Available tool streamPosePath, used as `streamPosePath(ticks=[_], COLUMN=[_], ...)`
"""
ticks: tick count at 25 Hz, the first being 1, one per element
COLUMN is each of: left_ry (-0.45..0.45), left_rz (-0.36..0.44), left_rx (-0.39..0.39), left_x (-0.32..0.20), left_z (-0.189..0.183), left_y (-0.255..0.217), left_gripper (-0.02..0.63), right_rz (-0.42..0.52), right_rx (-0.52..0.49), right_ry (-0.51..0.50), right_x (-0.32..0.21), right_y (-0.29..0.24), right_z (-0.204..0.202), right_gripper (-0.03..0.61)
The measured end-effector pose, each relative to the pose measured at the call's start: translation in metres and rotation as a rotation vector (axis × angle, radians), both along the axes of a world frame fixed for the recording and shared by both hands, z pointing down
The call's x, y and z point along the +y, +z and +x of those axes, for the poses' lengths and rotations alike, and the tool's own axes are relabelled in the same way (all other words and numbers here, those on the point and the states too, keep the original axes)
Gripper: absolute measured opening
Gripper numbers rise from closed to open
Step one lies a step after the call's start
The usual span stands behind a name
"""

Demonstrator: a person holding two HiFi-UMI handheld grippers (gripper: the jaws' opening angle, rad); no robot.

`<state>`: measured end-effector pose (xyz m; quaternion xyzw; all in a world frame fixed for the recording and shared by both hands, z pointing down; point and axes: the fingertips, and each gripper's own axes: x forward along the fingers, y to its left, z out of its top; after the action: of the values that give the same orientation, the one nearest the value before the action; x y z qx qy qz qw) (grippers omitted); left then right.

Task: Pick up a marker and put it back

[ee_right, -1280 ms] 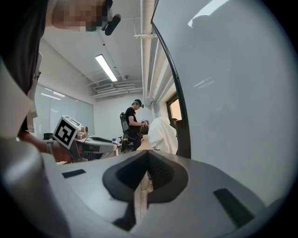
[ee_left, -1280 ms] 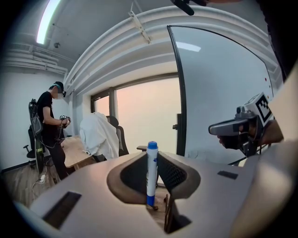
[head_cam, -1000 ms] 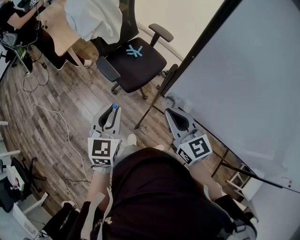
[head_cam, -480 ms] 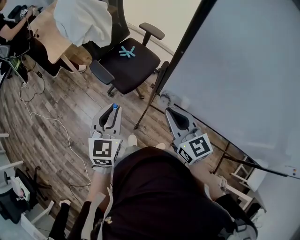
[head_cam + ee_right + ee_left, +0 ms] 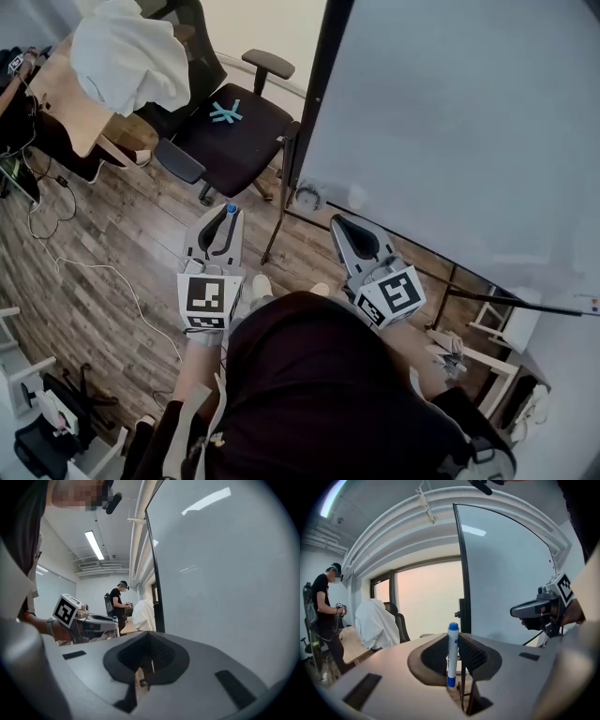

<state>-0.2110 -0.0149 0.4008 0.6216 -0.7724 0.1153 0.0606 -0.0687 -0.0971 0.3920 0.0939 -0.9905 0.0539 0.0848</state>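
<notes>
The marker was clamped upright in the left gripper, apparently for return to the whiteboard ahead of it, while the right gripper was closed, empty.

You wear a black top, and its sleeves leave your forearms bare. Your left gripper and right gripper look alike: smooth grey shells that narrow toward the tip, each with a dark teardrop hollow at its middle. The fingers are black and finely ribbed on their inner faces. Behind each shell sits a white cube printed with black square markers.
</notes>
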Motion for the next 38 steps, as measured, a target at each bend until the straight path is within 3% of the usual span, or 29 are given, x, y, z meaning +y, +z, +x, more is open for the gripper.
streamPosePath(ticks=[23, 38], left_ry=[0.297, 0.437], left_rz=[0.040, -0.002], left_rx=[-0.049, -0.037], left_x=[-0.089, -0.121], left_z=[0.069, 0.102], left_y=[-0.027, -0.009], left_gripper=[0.072, 0.072], right_rz=[0.003, -0.015], right_rx=[-0.023, -0.013], right_ry=[0.308, 0.471], right_x=[-0.039, -0.043], right_y=[-0.004, 0.002], right_z=[0.092, 0.137], right_gripper=[0.014, 0.014])
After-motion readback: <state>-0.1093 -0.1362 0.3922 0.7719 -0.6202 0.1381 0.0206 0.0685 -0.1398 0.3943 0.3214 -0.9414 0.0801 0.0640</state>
